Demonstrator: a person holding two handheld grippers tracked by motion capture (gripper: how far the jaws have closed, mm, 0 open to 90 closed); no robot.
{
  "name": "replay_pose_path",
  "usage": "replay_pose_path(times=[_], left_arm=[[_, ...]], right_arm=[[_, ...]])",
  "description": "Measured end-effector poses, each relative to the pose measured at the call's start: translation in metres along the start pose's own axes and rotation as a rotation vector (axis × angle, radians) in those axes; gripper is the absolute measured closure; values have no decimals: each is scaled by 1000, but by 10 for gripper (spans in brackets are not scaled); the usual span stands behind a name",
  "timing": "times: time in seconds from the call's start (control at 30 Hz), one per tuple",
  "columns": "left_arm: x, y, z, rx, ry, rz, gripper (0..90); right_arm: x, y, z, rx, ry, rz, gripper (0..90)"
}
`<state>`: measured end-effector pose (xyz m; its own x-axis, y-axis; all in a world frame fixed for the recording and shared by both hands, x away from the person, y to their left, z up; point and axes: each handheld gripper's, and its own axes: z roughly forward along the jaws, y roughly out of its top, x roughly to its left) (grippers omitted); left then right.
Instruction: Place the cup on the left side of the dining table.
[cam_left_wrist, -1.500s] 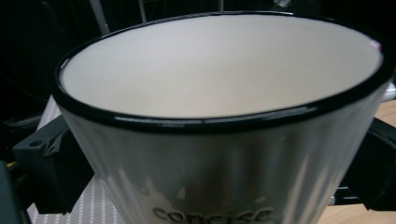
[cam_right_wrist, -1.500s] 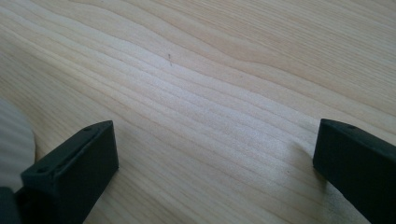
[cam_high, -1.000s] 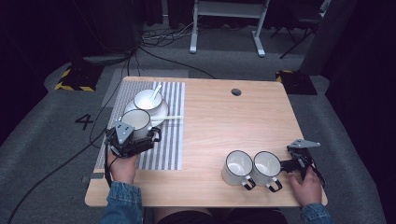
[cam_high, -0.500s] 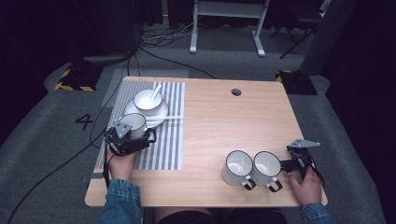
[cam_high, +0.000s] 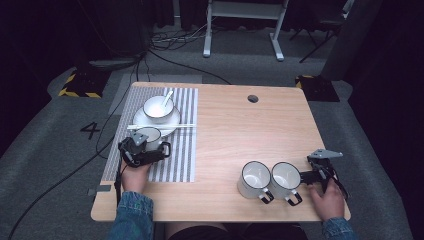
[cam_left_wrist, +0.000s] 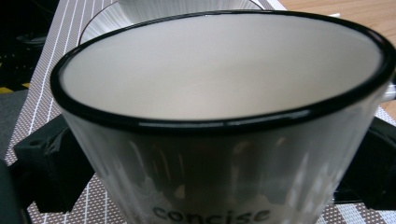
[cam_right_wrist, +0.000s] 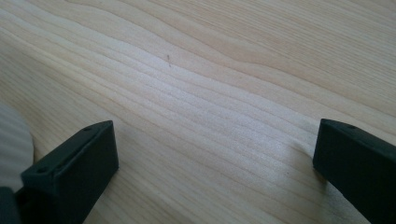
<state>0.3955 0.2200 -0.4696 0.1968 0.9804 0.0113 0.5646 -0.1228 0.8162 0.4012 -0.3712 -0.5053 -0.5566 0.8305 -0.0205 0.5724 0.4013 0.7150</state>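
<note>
A white mug with a black rim (cam_high: 148, 136) stands on the striped placemat (cam_high: 185, 150), just in front of the plate. My left gripper (cam_high: 145, 151) is shut on it from the near side. In the left gripper view the mug (cam_left_wrist: 219, 93) is very close, with a black jaw pressed on each side and the word "concise" on its wall. My right gripper (cam_high: 306, 176) rests low at the table's right front, open, beside two more white mugs (cam_high: 255, 177) (cam_high: 285, 178). In the right gripper view my right gripper (cam_right_wrist: 210, 163) has its jaws wide apart over bare wood.
A white bowl with a spoon (cam_high: 159, 106) sits on a plate (cam_high: 172, 122) at the back of the placemat, with chopsticks (cam_high: 185, 126) laid across its front. A cable hole (cam_high: 253, 98) marks the far side of the wooden table (cam_high: 240, 135). Cables lie on the floor behind.
My left gripper has brought the mug slightly nearer the person and lower over the placemat. The right gripper and the two mugs have stayed put.
</note>
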Motion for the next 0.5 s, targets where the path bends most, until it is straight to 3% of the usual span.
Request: replay_pose_path(times=[0.27,0.47,0.5], left_arm=[[-5,-2,-5,35,19,53,7],[-2,-12,-12,39,3,17,6],[-2,-12,-13,45,4,32,5]], right_arm=[[0,0,0,0,-1,0,2],[0,0,0,1,0,0,2],[0,0,0,0,0,0,2]])
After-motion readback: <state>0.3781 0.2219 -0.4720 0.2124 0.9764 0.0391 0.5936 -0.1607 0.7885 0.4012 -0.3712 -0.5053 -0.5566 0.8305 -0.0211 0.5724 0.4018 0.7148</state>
